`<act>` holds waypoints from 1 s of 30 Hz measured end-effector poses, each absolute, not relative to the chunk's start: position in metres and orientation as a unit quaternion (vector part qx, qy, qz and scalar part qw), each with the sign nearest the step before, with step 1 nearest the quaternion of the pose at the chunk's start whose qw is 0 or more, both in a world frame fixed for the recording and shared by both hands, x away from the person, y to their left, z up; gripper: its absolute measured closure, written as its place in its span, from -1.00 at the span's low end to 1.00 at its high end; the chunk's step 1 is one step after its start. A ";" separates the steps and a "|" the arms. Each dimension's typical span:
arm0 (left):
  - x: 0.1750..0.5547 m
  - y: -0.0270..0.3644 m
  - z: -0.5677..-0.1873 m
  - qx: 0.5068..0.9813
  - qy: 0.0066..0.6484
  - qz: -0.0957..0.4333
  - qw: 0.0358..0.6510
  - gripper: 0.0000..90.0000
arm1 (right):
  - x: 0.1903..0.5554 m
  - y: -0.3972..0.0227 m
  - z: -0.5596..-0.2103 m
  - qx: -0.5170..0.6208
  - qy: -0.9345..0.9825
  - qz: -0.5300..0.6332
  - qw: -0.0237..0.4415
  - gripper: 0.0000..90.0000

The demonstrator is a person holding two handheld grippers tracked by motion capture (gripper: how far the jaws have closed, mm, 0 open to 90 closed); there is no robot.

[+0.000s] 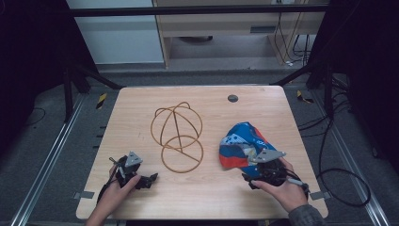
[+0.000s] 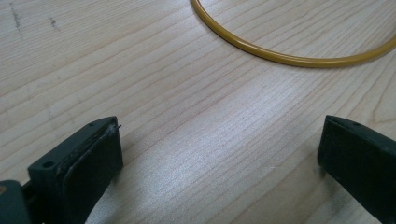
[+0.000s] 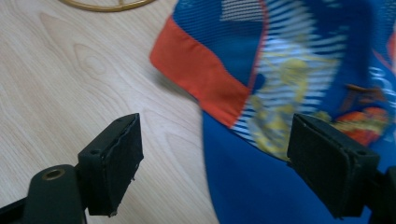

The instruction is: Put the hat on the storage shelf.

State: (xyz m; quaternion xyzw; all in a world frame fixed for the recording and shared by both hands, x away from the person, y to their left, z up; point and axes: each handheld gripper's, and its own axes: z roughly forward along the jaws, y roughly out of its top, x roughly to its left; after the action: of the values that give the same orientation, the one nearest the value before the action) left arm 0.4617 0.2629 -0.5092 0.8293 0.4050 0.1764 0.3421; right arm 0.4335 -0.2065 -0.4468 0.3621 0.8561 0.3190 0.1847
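A blue, red and white patterned cap (image 1: 242, 141) lies crumpled on the right half of the wooden table (image 1: 207, 197). My right gripper (image 1: 250, 165) is at its near edge, held by a hand. In the right gripper view its jaws stand wide, and the right gripper (image 3: 215, 140) has the cap's blue and orange edge (image 3: 261, 93) reaching between them, with no pad pressing. A golden wire frame of hoops (image 1: 176, 136) stands mid-table. My left gripper (image 1: 151, 178) rests low at the front left, jaws apart. The left gripper (image 2: 219, 140) has bare wood between its jaws, short of the wire ring (image 2: 289, 57).
A small dark round plug (image 1: 232, 98) sits in the table near the far edge. Cables (image 1: 339, 179) loop on the floor to the right. Metal rails (image 1: 47, 160) run along both sides of the table.
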 end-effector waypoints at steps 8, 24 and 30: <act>0.462 0.263 -0.509 0.829 0.405 0.176 0.342 -1.00 | 0.453 -0.232 -0.422 0.374 0.863 0.282 0.188 -0.42; 0.462 0.263 -0.509 0.829 0.405 0.176 0.342 -1.00 | 0.493 -0.234 -0.415 0.381 0.874 0.261 0.149 -0.41; 0.462 0.263 -0.509 0.829 0.405 0.177 0.342 -1.00 | 0.503 -0.231 -0.416 0.391 0.872 0.259 0.140 -0.37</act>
State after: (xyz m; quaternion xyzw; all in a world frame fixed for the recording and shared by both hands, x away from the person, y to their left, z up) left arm 0.4617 0.2629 -0.5092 0.8293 0.4051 0.1765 0.3422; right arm 0.5034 -0.2314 -0.4155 0.3907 0.8723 0.2589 0.1395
